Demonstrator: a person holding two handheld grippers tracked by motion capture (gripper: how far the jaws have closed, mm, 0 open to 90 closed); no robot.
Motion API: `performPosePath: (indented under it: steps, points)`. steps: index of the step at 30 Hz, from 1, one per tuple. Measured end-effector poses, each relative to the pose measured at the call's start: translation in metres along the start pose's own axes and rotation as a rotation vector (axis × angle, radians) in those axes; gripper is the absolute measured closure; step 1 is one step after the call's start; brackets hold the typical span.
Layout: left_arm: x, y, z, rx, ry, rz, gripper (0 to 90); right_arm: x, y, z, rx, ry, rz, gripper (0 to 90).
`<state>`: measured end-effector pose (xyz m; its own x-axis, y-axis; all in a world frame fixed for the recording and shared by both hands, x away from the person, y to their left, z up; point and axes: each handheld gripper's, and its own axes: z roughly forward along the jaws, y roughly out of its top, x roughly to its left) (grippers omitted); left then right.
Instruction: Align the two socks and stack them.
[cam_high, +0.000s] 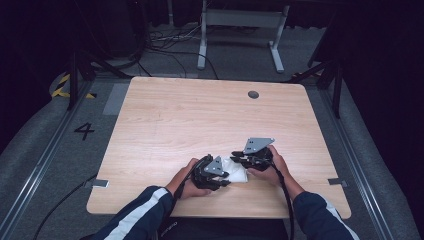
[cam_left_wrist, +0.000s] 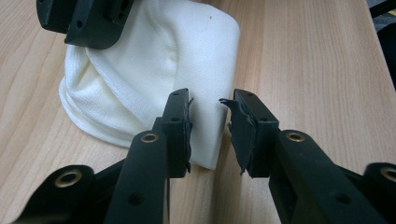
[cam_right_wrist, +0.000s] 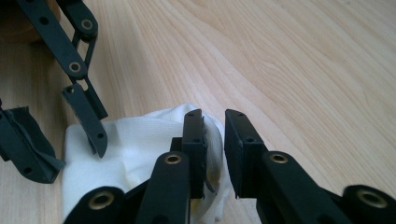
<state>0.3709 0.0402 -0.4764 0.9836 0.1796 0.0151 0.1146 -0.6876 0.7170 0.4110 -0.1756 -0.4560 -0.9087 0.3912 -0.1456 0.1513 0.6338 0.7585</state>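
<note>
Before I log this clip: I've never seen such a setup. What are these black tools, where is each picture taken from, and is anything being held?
No robot here: a person at a wooden table holds a hand-operated gripper in each hand. The high view looks down from above; the left gripper and right gripper meet near the table's front edge. The other two pictures come from cameras riding on the grippers, looking along their black jaws. A white cloth, loosely folded, lies on the table. The left gripper's jaws stand apart over the cloth's edge, gripping nothing. The right gripper's jaws are nearly closed with cloth bunched between them; whether they pinch it, I cannot tell.
</note>
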Motion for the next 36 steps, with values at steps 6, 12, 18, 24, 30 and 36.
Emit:
performPosePath:
  steps: [6, 12, 18, 24, 30, 36]
  points:
    - [0.004, -0.002, -0.002, 0.002, 0.008, -0.005, 68.2, 0.001, -0.001, 0.01, 0.034, -0.001, -0.002, 85.4]
    - [0.005, -0.002, -0.002, 0.002, 0.023, -0.01, 67.6, -0.002, -0.002, 0.017, 0.039, -0.005, 0.011, 82.8]
    - [0.004, 0.004, -0.015, -0.007, 0.042, 0.0, 59.3, 0.005, 0.005, -0.004, -0.005, -0.025, -0.007, 68.5]
    - [0.002, 0.003, -0.036, 0.011, 0.085, -0.003, 48.7, 0.02, 0.005, -0.02, -0.028, 0.063, -0.036, 63.7]
    - [0.0, -0.02, -0.051, 0.061, 0.126, -0.046, 40.0, 0.028, -0.005, 0.001, 0.061, 0.098, -0.026, 60.4]
    - [-0.007, -0.04, -0.066, 0.064, 0.135, -0.058, 31.5, 0.023, -0.014, 0.0, 0.062, 0.108, 0.014, 59.8]
